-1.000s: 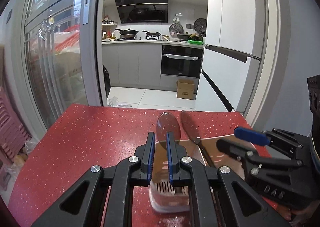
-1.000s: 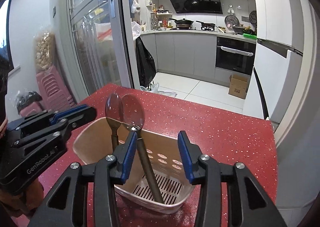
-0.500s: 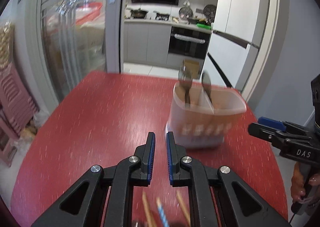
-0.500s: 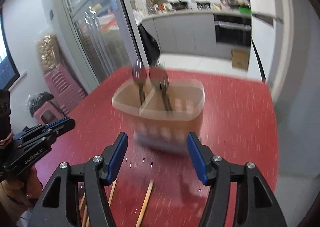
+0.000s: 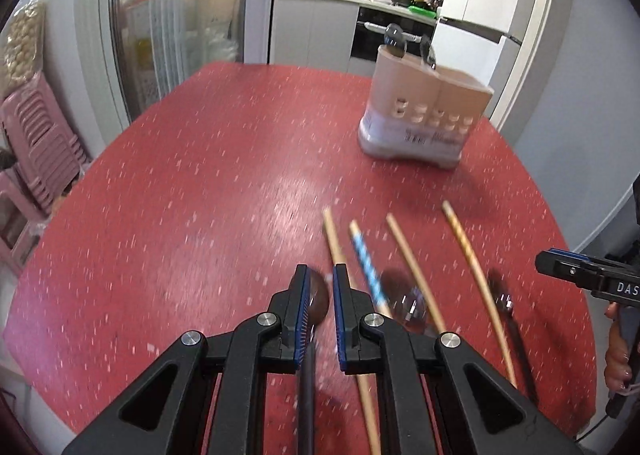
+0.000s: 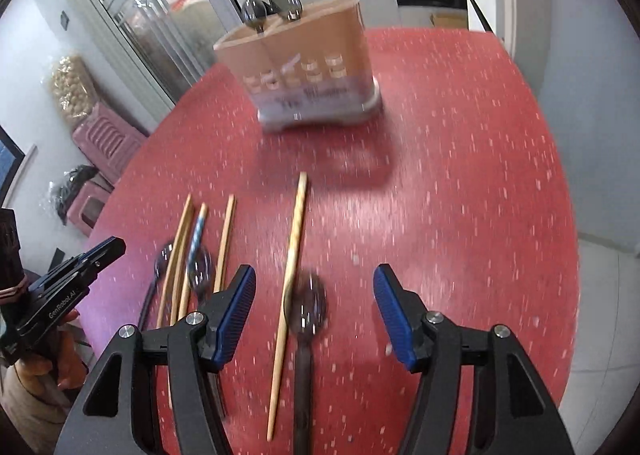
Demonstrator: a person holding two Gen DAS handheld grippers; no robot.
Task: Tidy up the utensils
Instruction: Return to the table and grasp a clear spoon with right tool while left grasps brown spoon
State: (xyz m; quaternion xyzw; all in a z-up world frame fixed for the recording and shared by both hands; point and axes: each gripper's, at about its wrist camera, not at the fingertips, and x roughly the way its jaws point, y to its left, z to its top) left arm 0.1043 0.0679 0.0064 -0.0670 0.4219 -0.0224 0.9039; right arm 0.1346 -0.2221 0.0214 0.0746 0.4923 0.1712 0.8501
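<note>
the right gripper fills the bottom of the frame, its blue-padded jaws standing wide apart over a red speckled table. between them, low in the centre, lies a dark spoon with a single chopstick just to its left. left of that lie more chopsticks and two more spoons. a beige utensil holder stands at upper centre with two spoons upright in it. the left gripper shows at the left edge.
</note>
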